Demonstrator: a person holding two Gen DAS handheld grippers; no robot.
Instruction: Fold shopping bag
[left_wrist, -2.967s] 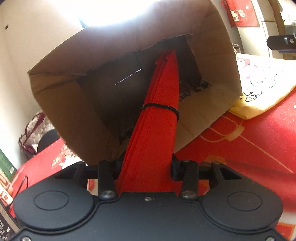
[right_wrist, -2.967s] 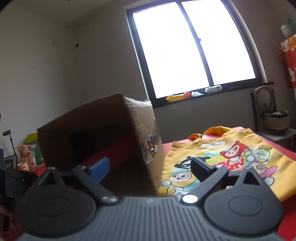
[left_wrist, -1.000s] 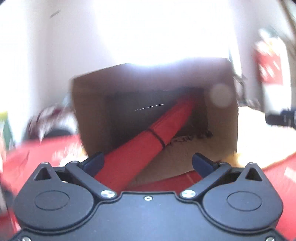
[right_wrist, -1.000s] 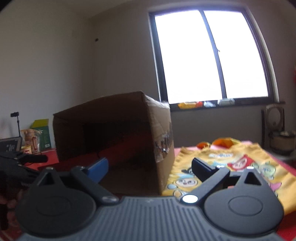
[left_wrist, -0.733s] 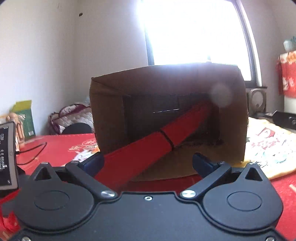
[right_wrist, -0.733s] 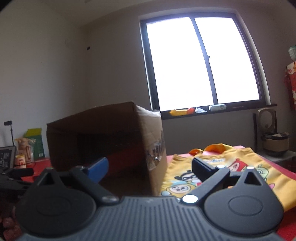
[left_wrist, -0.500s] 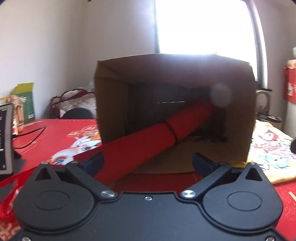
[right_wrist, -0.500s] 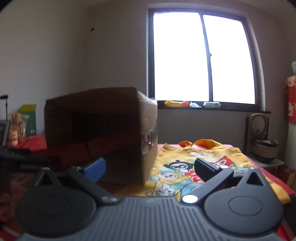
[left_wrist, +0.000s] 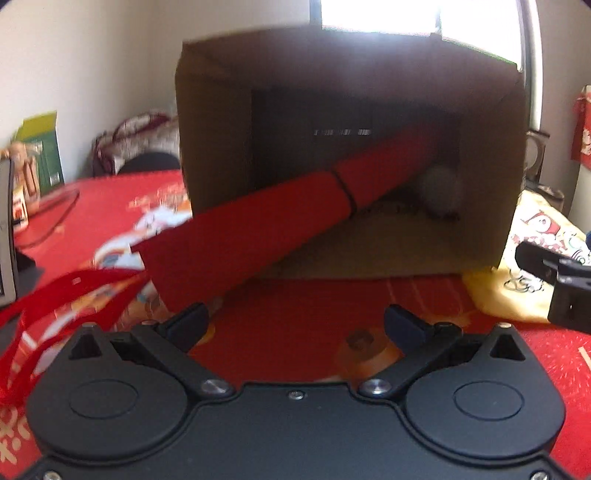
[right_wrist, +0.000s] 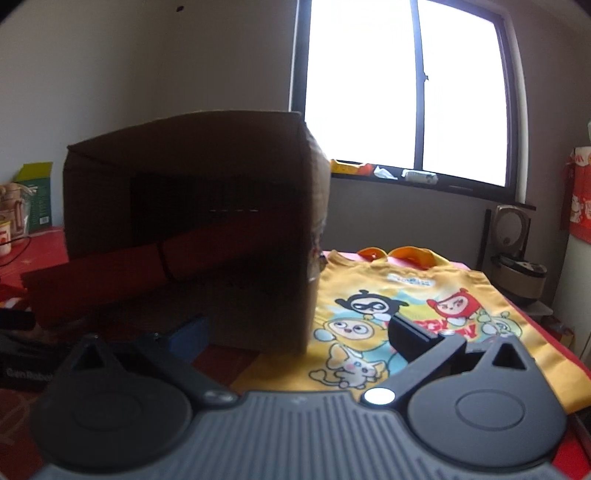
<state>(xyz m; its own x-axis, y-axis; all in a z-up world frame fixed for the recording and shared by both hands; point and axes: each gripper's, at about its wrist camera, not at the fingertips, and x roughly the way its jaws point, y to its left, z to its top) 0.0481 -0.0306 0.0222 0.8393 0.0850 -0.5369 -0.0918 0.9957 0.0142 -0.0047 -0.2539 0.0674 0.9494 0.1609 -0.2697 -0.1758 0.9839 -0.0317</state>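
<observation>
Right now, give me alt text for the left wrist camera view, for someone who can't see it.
A rolled red shopping bag, bound by a thin black band, pokes diagonally out of a cardboard box lying on its side on a red tablecloth. The left gripper is open below it, holding nothing. A yellow cartoon-print bag lies right of the box.

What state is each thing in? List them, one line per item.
Red folded bag: rolled up, banded, one end inside the box, the other sticking out.
Cardboard box: on its side, open mouth facing the grippers.
Yellow cartoon bag: spread flat on the table, unfolded.
Red strap: loose on the tablecloth.
Left gripper: open, empty.
Right gripper: open, empty.
</observation>
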